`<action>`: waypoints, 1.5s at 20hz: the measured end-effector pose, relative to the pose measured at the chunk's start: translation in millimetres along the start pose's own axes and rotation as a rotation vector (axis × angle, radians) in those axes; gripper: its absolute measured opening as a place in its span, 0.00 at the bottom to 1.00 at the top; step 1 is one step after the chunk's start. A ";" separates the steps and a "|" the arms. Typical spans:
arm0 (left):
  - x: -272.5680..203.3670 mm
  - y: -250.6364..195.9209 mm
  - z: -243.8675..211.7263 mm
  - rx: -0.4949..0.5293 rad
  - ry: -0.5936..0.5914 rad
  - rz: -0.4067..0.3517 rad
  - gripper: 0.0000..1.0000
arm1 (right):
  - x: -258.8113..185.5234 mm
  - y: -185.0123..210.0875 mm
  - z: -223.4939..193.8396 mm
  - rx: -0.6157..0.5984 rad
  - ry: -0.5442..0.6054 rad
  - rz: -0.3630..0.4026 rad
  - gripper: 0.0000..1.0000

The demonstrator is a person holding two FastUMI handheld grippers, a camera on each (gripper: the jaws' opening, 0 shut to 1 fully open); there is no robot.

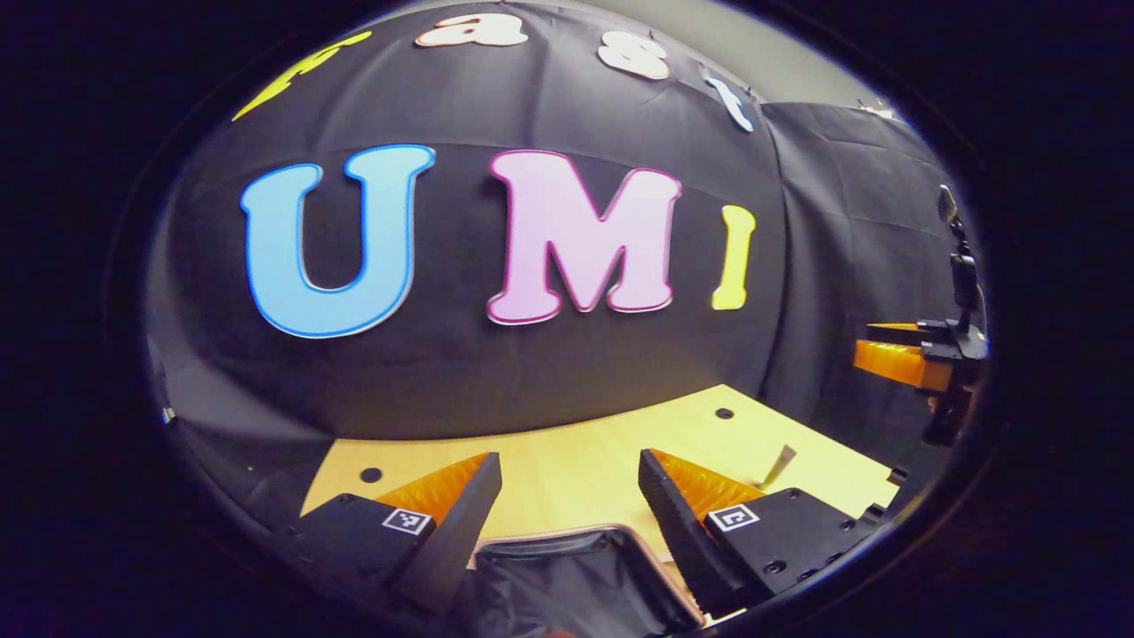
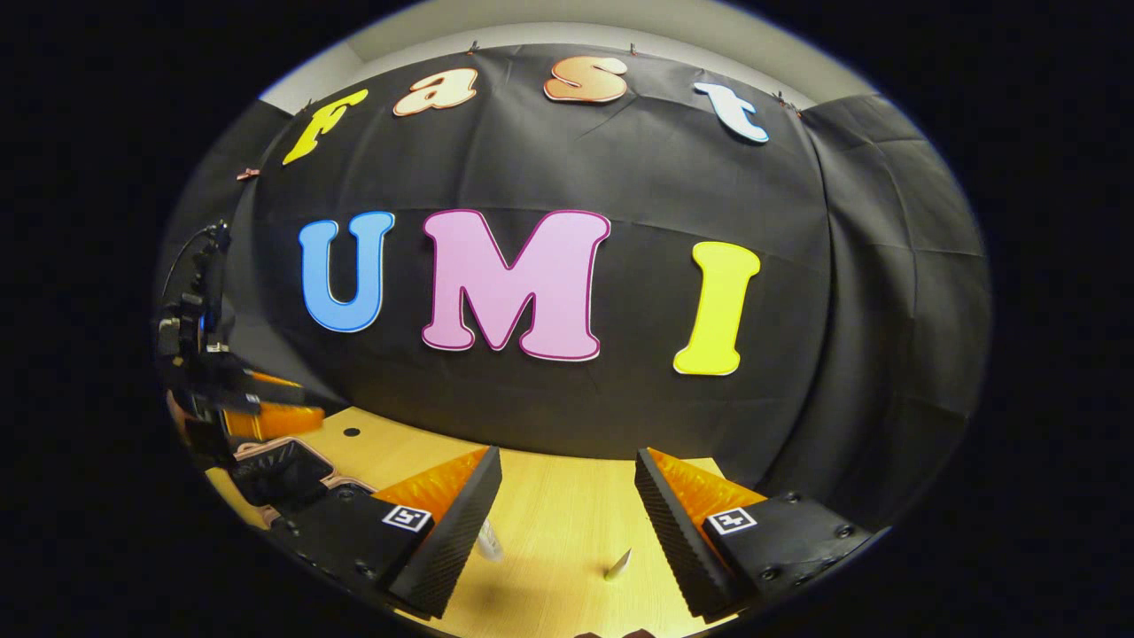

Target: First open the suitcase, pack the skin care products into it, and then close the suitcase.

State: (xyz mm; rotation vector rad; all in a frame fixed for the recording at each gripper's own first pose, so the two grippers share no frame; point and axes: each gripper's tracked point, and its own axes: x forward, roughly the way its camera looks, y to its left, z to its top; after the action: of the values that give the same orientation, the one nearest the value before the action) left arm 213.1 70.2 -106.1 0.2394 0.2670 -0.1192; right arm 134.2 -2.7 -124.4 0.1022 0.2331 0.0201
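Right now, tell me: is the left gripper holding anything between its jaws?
No. In the left gripper view the left gripper has its jaws spread wide, with the bare table and suitcase edge between them.

A light wooden table (image 1: 585, 461) with small dark holes (image 1: 724, 413) meets the black cloth wall (image 2: 638, 177) hung behind it.

Left gripper (image 1: 570, 496) w/ jaws apart, nothing between them, hovers over the open suitcase (image 1: 576, 576) (dark lining, pale rim) on the wooden table (image 1: 567, 452), a small pale tube (image 1: 780, 465) lying to its right, right gripper (image 1: 899, 354) at far right edge.
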 end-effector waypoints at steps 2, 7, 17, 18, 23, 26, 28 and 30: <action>21.0 -46.1 -26.4 0.022 0.082 -0.071 0.98 | -3.7 -2.2 -7.2 -0.016 0.014 0.029 0.96; 70.4 -79.4 -89.2 0.065 0.322 -0.167 0.98 | -13.5 -21.2 -35.3 0.003 0.075 0.051 0.96; 190.2 -100.4 -168.9 0.049 0.514 -0.120 0.97 | -9.8 -80.3 -113.3 0.023 0.226 0.026 0.96; 201.6 -98.4 -181.0 0.033 0.522 -0.092 0.86 | -3.8 -83.8 -124.7 0.030 0.240 0.024 0.96; 196.1 -96.0 -171.4 -0.018 0.535 -0.072 0.29 | 37.6 -84.5 -207.9 0.073 0.379 0.056 0.96; 178.9 -93.2 -155.8 0.001 0.529 -0.084 0.30 | 63.1 -82.1 -263.7 0.089 0.490 0.068 0.97; 165.4 -90.9 -133.7 -0.007 0.504 -0.093 0.27 | 77.2 -79.9 -296.6 0.107 0.561 0.068 0.93; 144.3 -83.5 -109.1 -0.009 0.466 -0.083 0.30 | 88.4 -81.5 -323.1 0.122 0.624 0.053 0.98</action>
State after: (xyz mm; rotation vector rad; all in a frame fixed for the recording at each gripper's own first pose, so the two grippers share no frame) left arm 312.0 4.7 -266.1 0.2449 0.7415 -0.1440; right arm 146.1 -49.0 -465.7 0.2225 0.8553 0.0911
